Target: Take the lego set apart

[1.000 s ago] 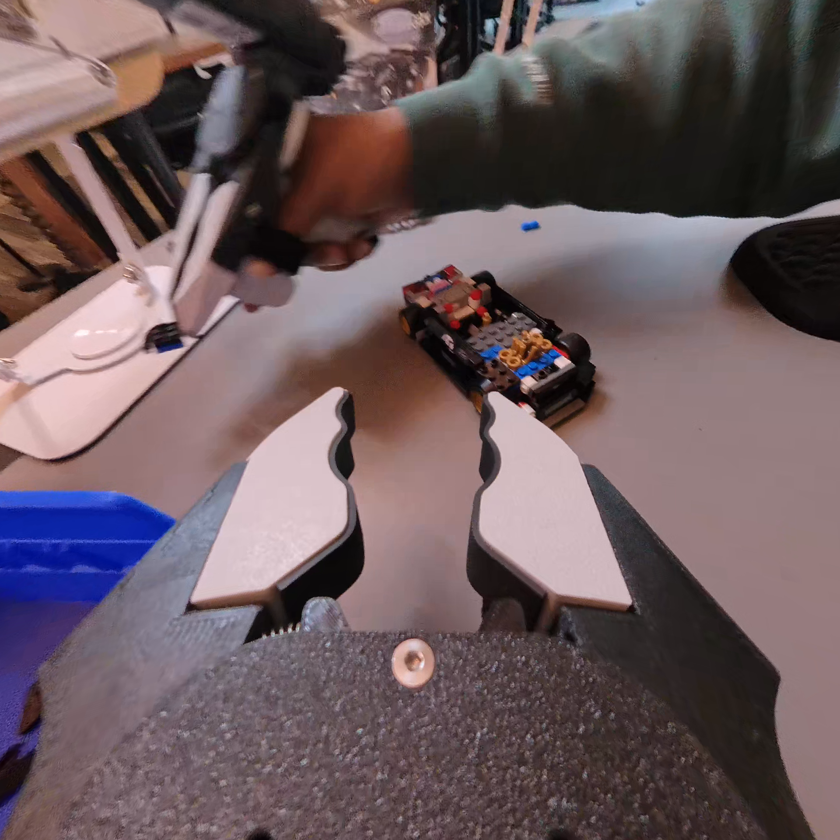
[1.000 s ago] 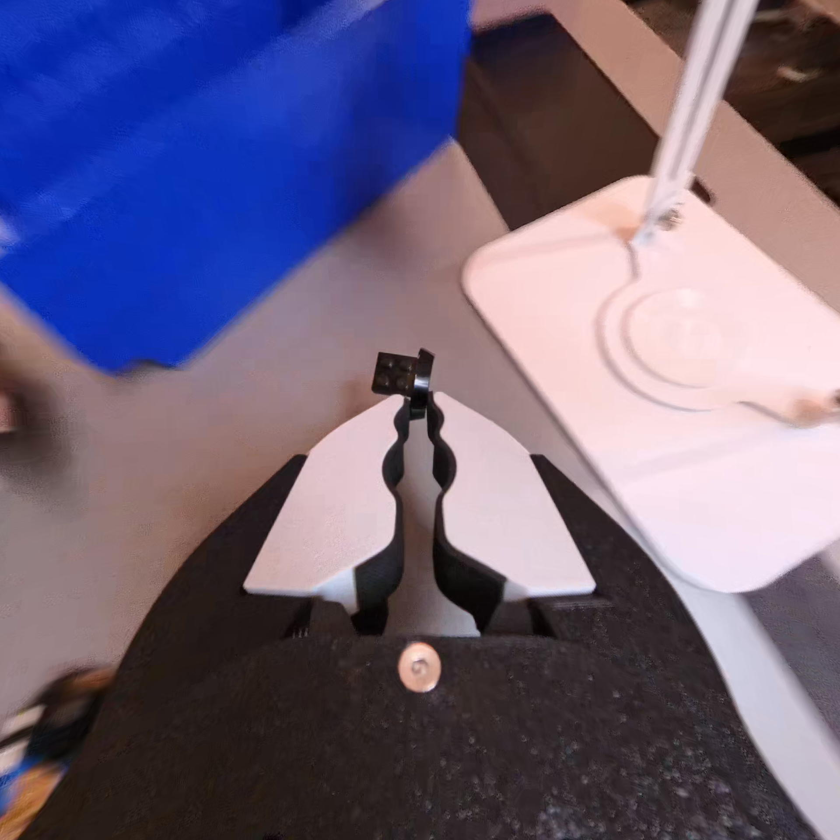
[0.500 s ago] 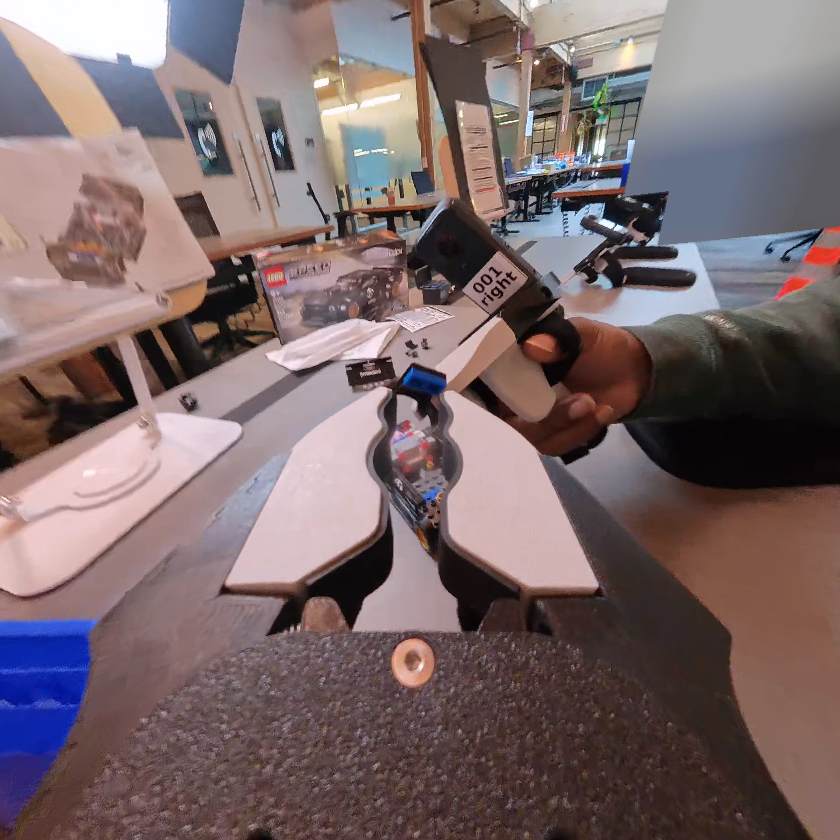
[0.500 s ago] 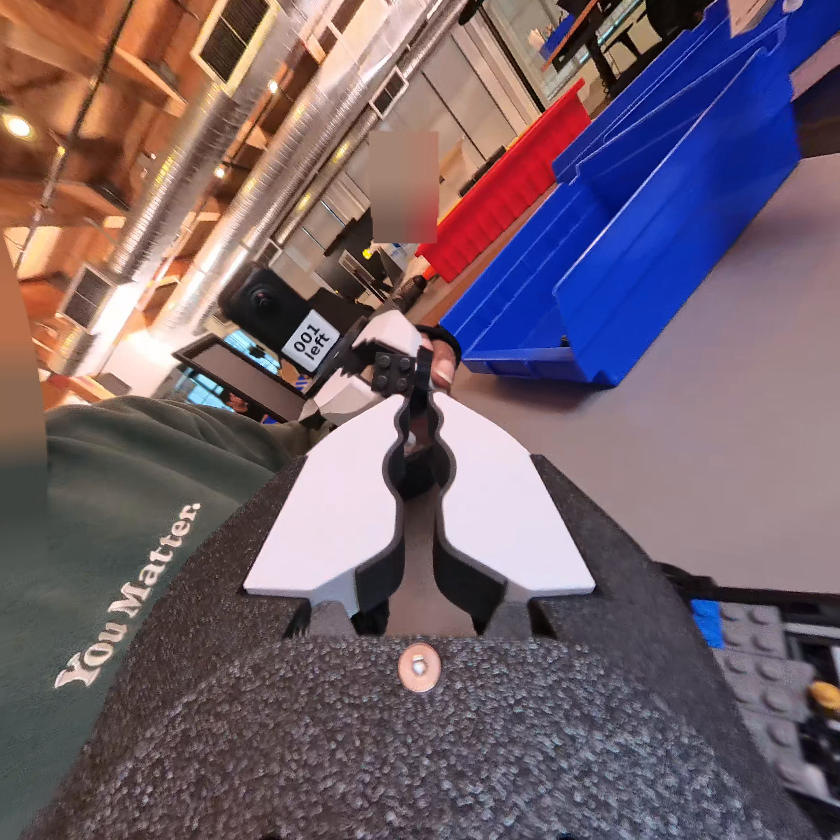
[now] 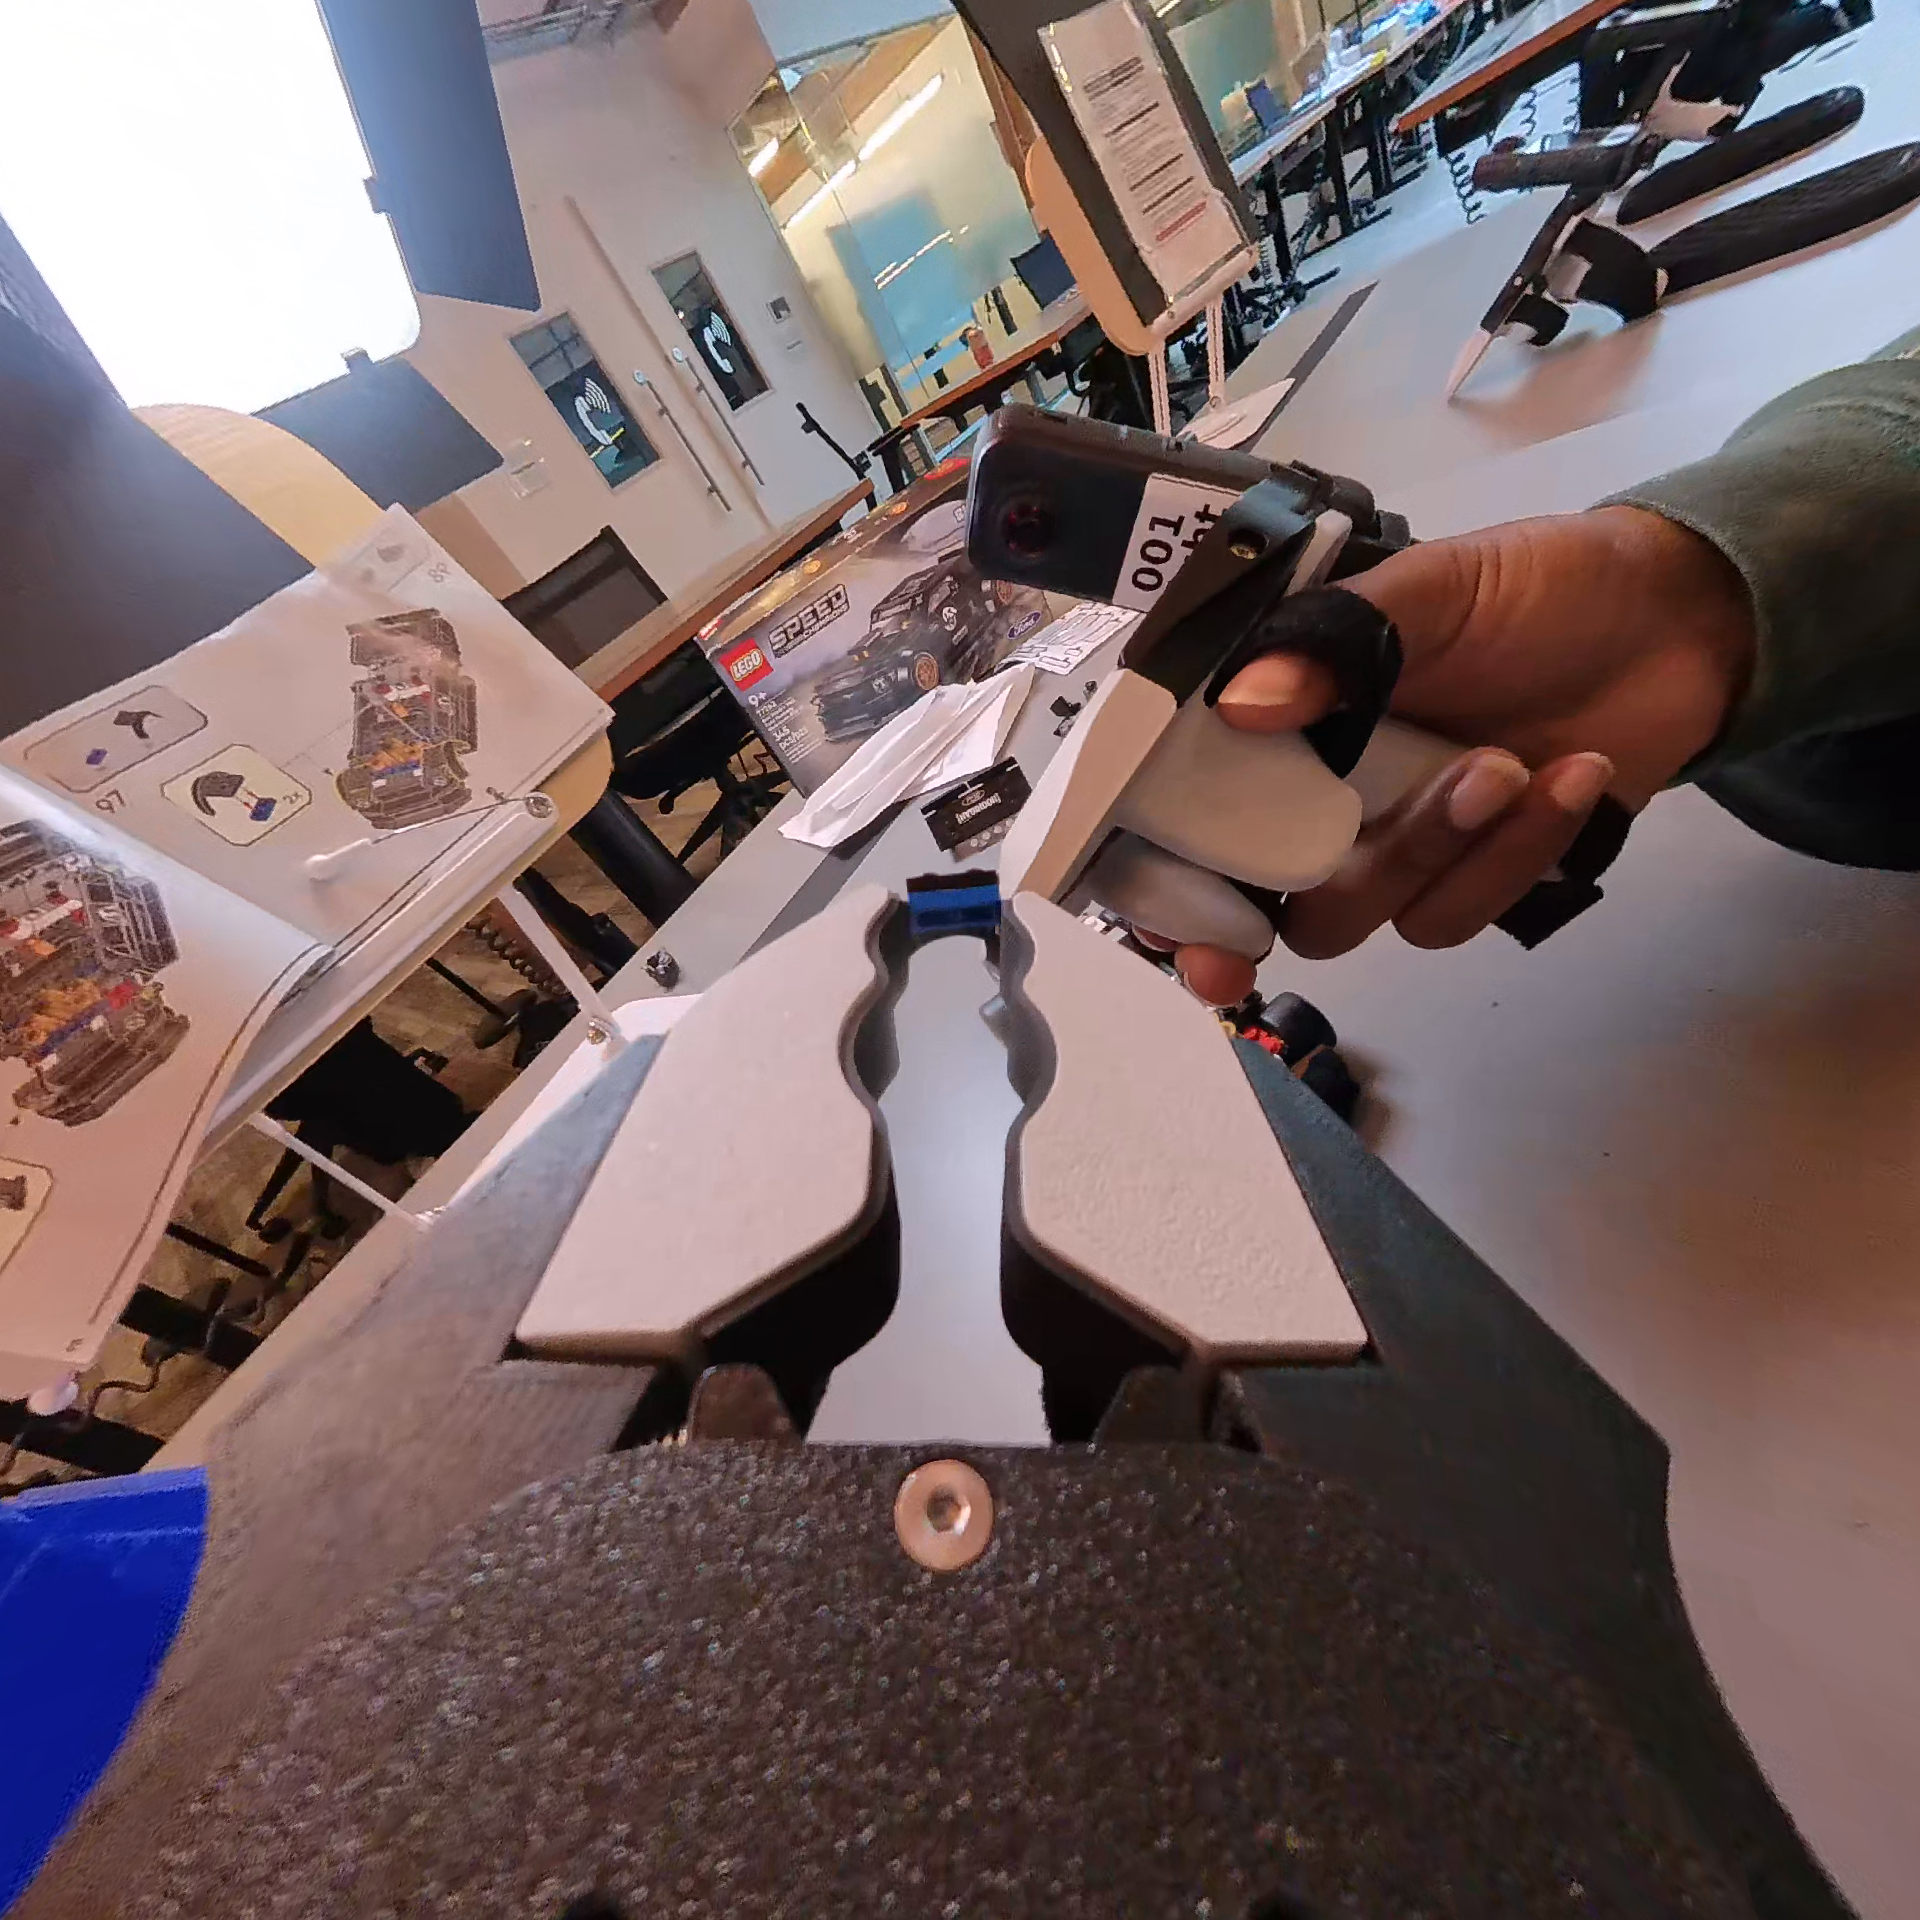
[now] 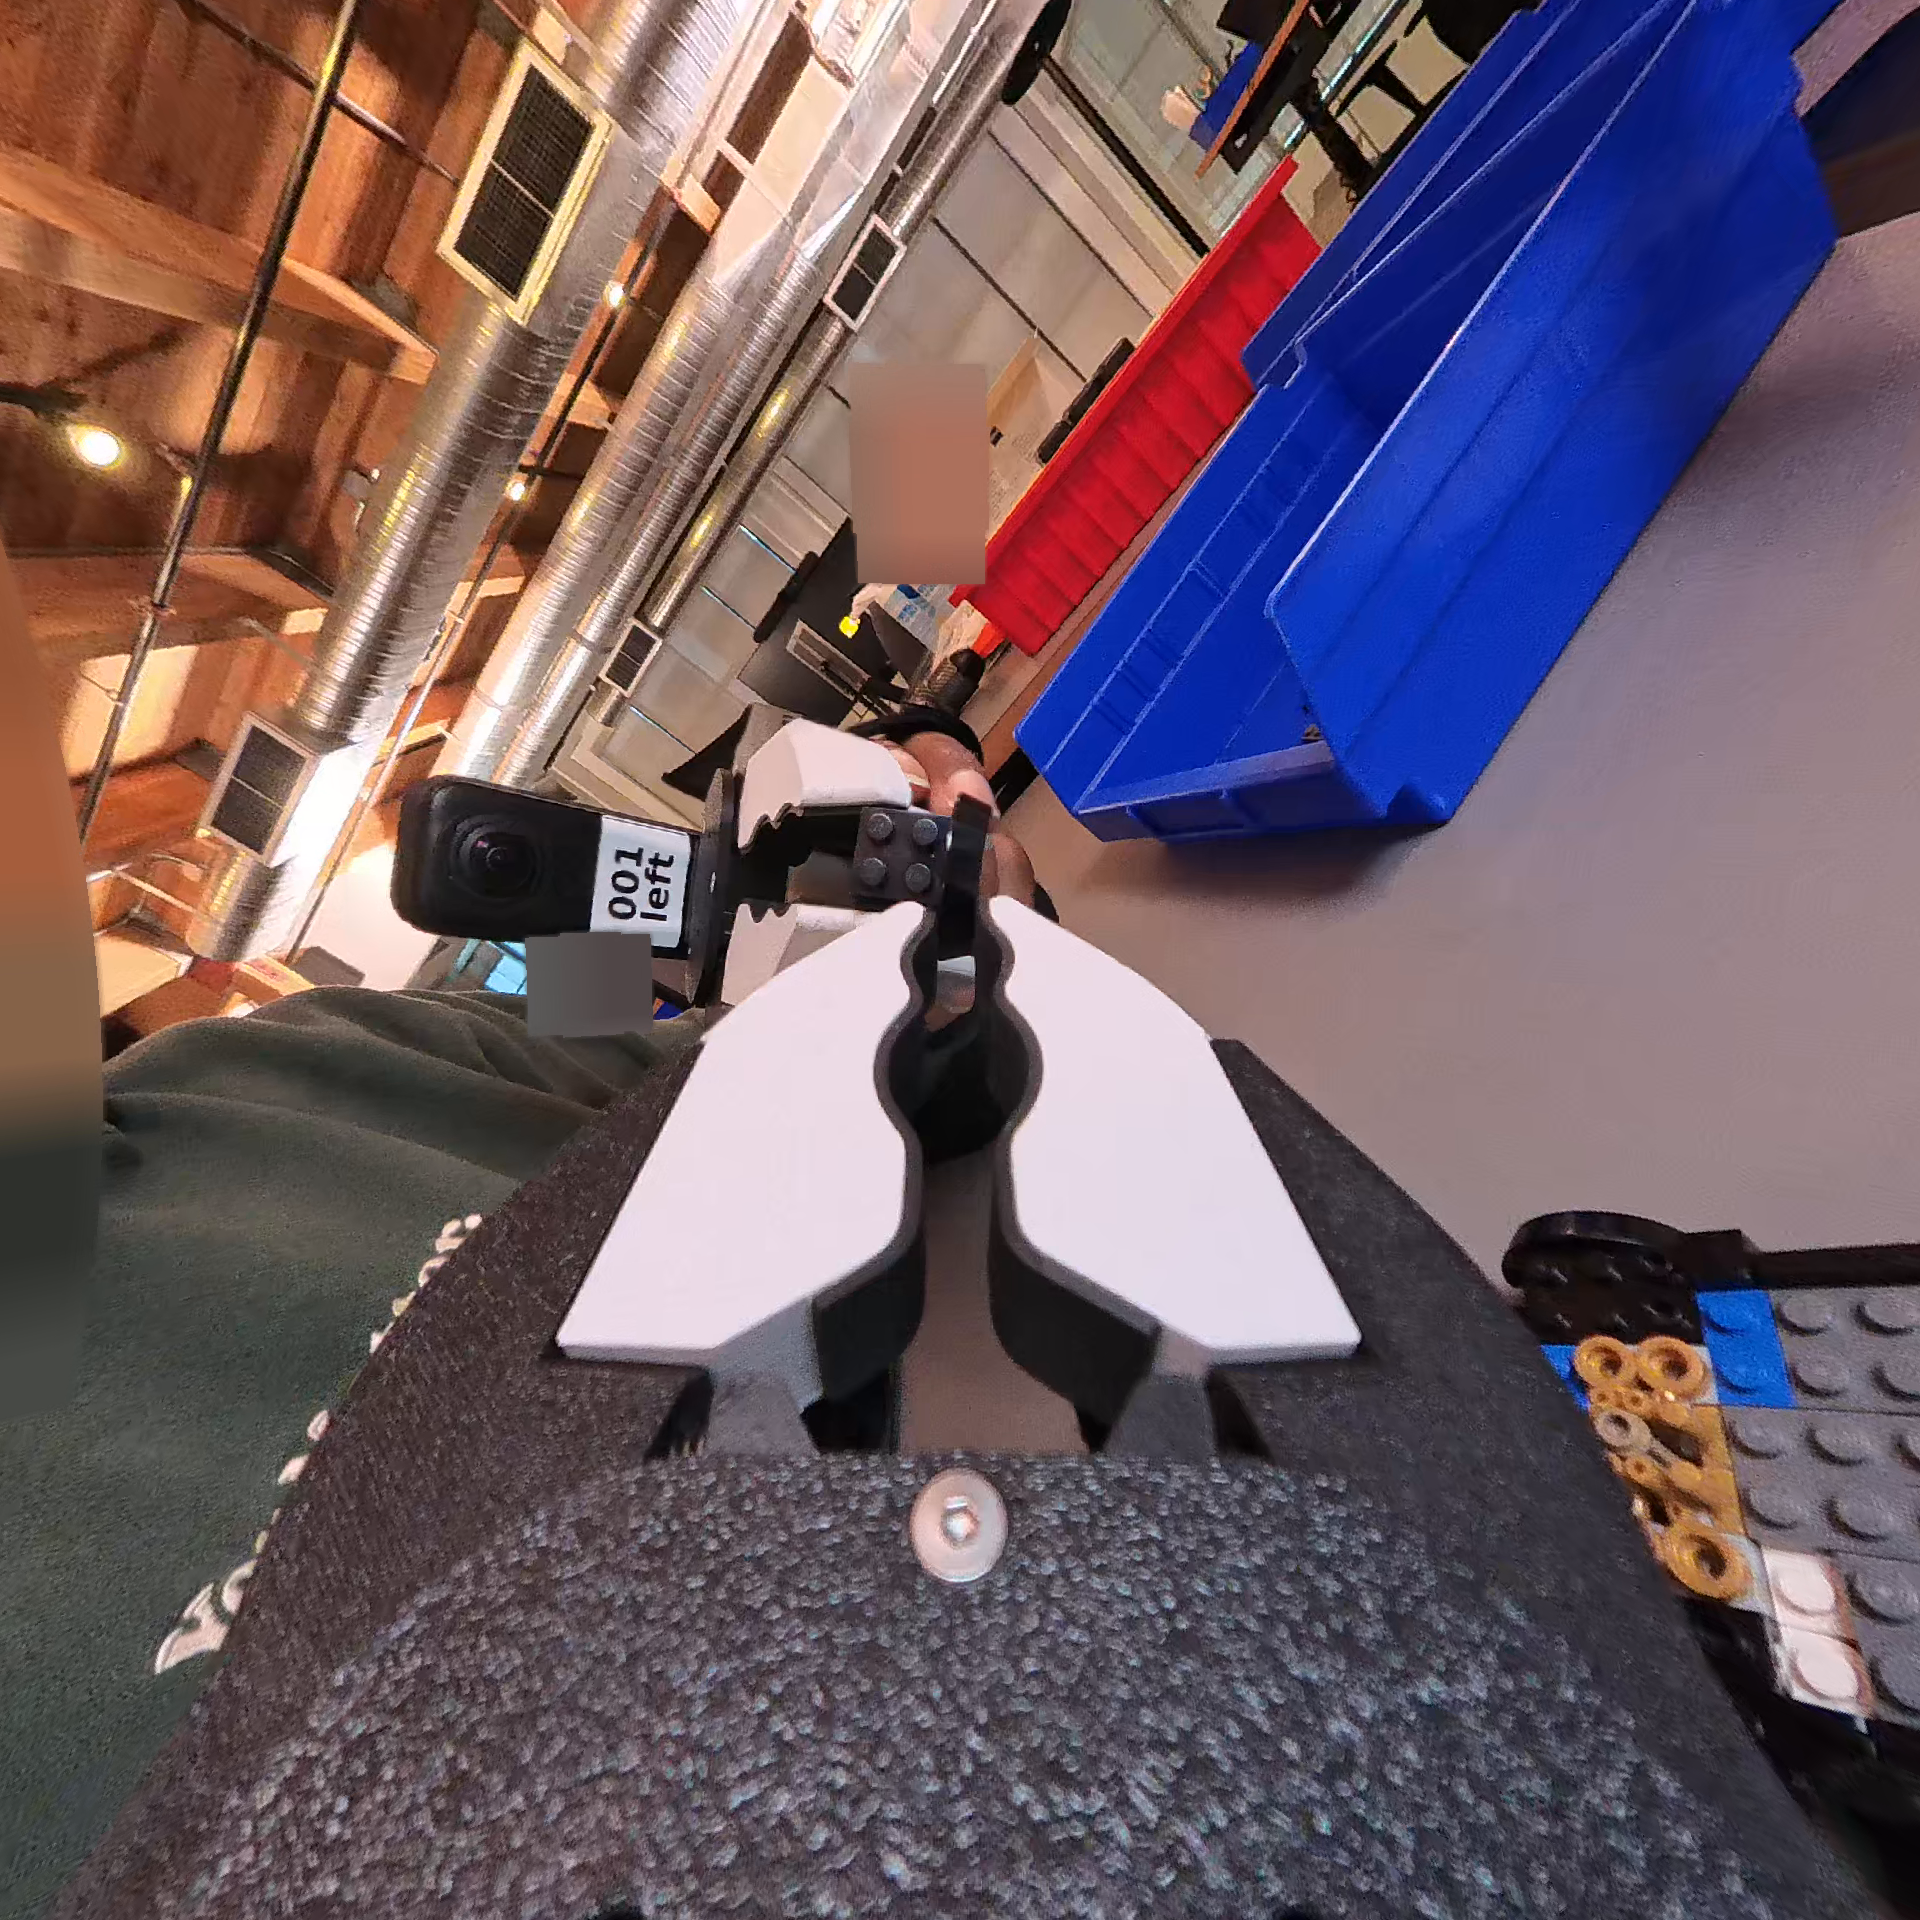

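Counter (image 5: 1662,1195) space carries the lego car (image 6: 1787,1475), partly stripped, beside the right tool. Both tools meet above it: the left tool (image 5: 954,912) is clamped on a blue brick (image 5: 954,910), the right tool (image 6: 954,914) on a black studded piece (image 6: 914,854). Judged best: twist gently apart, keeping both grips firm so neither small part flicks away.

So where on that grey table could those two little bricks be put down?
Bare grey table lies between the blue bins and the toy car, and to the right of the hand. It is crowded behind the hand, around the set's box and papers.
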Demonstrator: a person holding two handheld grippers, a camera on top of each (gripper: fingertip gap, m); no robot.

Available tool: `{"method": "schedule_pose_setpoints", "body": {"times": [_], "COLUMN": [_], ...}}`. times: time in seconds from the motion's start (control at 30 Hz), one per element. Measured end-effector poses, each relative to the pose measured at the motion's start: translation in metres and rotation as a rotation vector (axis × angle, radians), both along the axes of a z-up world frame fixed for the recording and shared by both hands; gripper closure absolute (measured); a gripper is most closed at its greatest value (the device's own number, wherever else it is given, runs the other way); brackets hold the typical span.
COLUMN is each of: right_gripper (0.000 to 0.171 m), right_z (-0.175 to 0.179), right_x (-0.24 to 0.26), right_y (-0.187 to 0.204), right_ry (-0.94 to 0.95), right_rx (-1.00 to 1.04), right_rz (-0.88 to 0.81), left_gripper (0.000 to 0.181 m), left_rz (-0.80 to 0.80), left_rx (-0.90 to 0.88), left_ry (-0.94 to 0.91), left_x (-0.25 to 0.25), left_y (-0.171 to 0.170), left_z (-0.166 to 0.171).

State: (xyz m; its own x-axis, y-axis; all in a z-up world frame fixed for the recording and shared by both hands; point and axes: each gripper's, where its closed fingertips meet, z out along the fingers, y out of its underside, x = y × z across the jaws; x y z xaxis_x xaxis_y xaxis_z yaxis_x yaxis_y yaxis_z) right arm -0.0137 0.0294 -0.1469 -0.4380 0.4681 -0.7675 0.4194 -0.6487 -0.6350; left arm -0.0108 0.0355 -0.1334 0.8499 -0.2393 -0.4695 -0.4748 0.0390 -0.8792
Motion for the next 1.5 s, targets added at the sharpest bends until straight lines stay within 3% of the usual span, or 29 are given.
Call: {"method": "schedule_pose_setpoints", "body": {"times": [0.2, 0.27, 0.33, 0.5, 0.63, 0.87, 1.1, 1.13, 1.23, 1.5], "right_gripper": [0.165, 0.165, 0.165, 0.165, 0.165, 0.165, 0.164, 0.164, 0.164, 0.164], "right_z": [0.010, 0.022, 0.026, 0.029, 0.022, 0.027, 0.015, 0.013, 0.006, -0.005], "right_x": [-0.003, -0.001, 0.005, 0.009, 0.010, 0.026, 0.036, 0.036, 0.033, 0.030], "right_y": [0.006, 0.032, 0.056, 0.048, 0.042, 0.052, 0.078, 0.078, 0.077, 0.073], "right_ry": [0.044, 0.086, 0.118, 0.142, 0.140, 0.165, 0.123, 0.119, 0.104, 0.076], "right_rx": [-0.118, -0.226, -0.141, -0.015, 0.179, 0.405, 0.455, 0.446, 0.455, 0.486], "right_rz": [-0.065, -0.150, -0.226, -0.198, -0.186, -0.228, -0.304, -0.301, -0.292, -0.277], "left_gripper": [0.164, 0.164, 0.164, 0.164, 0.164, 0.165, 0.165, 0.163, 0.127, 0.121], "left_rz": [0.020, 0.011, 0.020, 0.008, 0.141, 0.368, 0.610, 0.621, 0.635, 0.467], "left_rx": [-0.034, -0.056, -0.082, -0.118, -0.155, -0.243, -0.511, -0.541, -0.607, -0.682], "left_ry": [-0.067, -0.098, -0.113, -0.129, -0.069, -0.160, -0.267, -0.292, -0.325, -0.444], "left_x": [-0.007, -0.009, -0.015, -0.021, -0.060, -0.137, -0.189, -0.191, -0.192, -0.164], "left_y": [0.001, -0.003, -0.005, 0.002, -0.001, -0.024, -0.043, -0.044, -0.046, -0.045], "left_z": [0.005, 0.004, -0.004, -0.013, -0.018, -0.021, -0.078, -0.084, -0.098, -0.107]}}
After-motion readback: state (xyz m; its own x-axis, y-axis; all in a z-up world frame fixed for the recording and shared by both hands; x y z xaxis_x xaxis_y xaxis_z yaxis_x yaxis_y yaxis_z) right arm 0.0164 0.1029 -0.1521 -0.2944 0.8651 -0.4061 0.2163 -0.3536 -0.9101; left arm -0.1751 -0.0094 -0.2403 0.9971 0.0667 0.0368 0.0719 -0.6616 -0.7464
